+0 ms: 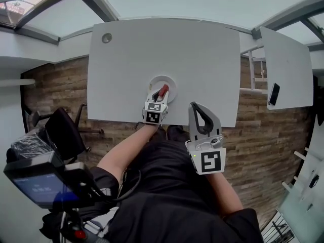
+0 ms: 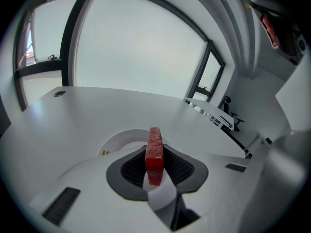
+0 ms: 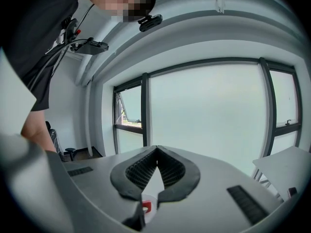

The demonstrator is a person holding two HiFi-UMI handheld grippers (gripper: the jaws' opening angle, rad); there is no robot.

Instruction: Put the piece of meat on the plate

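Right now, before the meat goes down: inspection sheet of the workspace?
Surface: white table, grommet at the far left corner.
Job's things: meat clamped in left tool, over the plate; contact unclear.
Clutter: phone on the side table.
Tools: left tool shut on meat; right tool shut, empty, by the near edge.
Cables: dark cable at the person's waist.
Surroundings: office chair, wood floor, windows.

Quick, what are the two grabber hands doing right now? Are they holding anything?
Left gripper: closed on the piece of meat, over the plate.
Right gripper: closed, fingers together, holding nothing.
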